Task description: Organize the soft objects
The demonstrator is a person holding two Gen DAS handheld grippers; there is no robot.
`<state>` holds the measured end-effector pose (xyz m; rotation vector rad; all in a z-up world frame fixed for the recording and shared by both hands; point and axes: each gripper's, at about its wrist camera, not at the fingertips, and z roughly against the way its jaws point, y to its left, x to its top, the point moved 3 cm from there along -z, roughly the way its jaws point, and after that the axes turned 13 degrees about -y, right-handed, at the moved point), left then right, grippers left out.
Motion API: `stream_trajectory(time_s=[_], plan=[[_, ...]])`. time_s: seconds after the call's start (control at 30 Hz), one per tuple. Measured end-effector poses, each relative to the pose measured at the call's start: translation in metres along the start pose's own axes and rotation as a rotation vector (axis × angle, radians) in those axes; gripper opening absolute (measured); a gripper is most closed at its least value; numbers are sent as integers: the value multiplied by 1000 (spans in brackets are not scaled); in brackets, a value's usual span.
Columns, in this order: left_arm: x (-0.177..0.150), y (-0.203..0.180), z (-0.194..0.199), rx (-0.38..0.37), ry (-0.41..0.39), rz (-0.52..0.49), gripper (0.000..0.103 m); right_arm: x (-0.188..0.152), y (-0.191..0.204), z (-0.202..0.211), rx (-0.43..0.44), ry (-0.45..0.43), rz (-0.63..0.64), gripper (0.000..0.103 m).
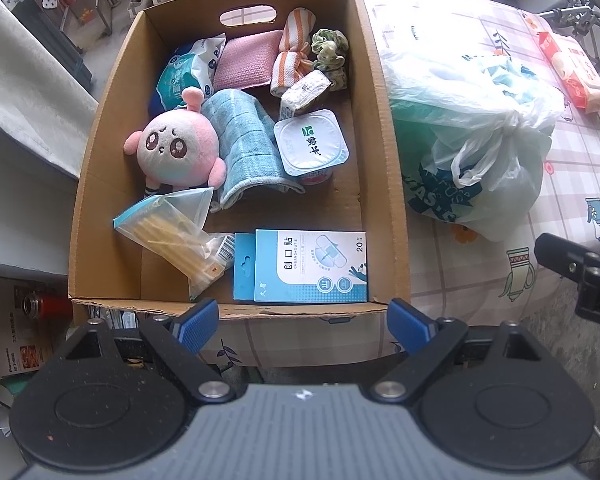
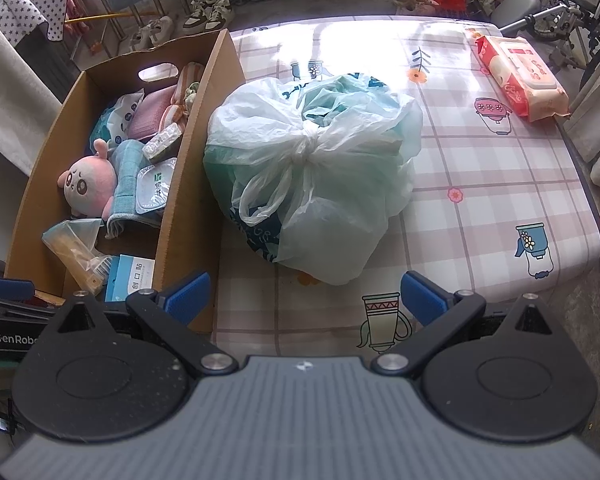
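A cardboard box (image 1: 380, 184) on the table holds a pink plush toy (image 1: 176, 144), a blue folded towel (image 1: 244, 148), a pink cloth (image 1: 246, 60), an orange striped cloth (image 1: 294, 50) and a green scrunchie (image 1: 330, 54). The box also shows in the right wrist view (image 2: 188, 184), with the plush (image 2: 88, 184). My left gripper (image 1: 302, 326) is open and empty, just short of the box's near wall. My right gripper (image 2: 304, 294) is open and empty, in front of a tied plastic bag (image 2: 316, 168).
The box also holds a yogurt cup (image 1: 312, 142), a bandage packet (image 1: 310, 268), a zip bag of sticks (image 1: 172, 232) and a tissue pack (image 1: 180, 76). A wipes pack (image 2: 520, 76) lies at the table's far right. The checked tablecloth (image 2: 480, 184) covers the table.
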<state>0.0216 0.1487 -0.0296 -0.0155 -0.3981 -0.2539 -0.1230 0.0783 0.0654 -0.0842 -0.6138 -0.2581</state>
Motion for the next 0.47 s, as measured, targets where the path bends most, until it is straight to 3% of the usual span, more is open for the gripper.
stream_trajectory(time_s=[0.47], plan=[[-3,3,-3,-2,4,6,92,2,2,-4,3,4,6,102]])
